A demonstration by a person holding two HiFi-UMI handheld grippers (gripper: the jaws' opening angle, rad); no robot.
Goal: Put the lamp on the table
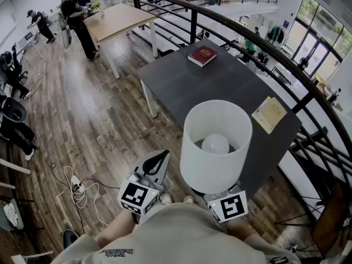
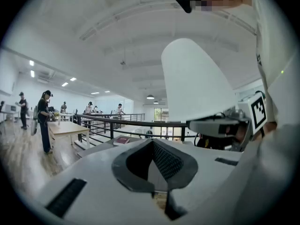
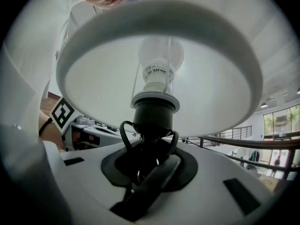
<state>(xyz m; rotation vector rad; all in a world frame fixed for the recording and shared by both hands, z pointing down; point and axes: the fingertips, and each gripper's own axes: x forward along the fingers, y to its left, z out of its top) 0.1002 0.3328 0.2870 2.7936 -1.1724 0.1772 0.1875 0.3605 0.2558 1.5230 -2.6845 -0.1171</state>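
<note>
The lamp [image 1: 216, 147] has a white drum shade and a round bulb [image 1: 215, 143] inside. It hangs upright over the near edge of the dark table [image 1: 220, 81]. My right gripper [image 3: 149, 159] is shut on the lamp's black neck just under the socket [image 3: 154, 111]; in the head view only its marker cube [image 1: 229, 205] shows below the shade. My left gripper [image 1: 163, 156] hovers to the left of the lamp, off the table's corner. Its jaws are shut with nothing between them. In the left gripper view the shade [image 2: 197, 83] rises at the right.
A red book [image 1: 202, 55] lies at the table's far end and a yellow booklet [image 1: 269, 114] near its right edge. A black railing [image 1: 264, 43] runs behind the table. A light wooden table [image 1: 118, 18] and standing people are far left. Cables [image 1: 77, 188] lie on the floor.
</note>
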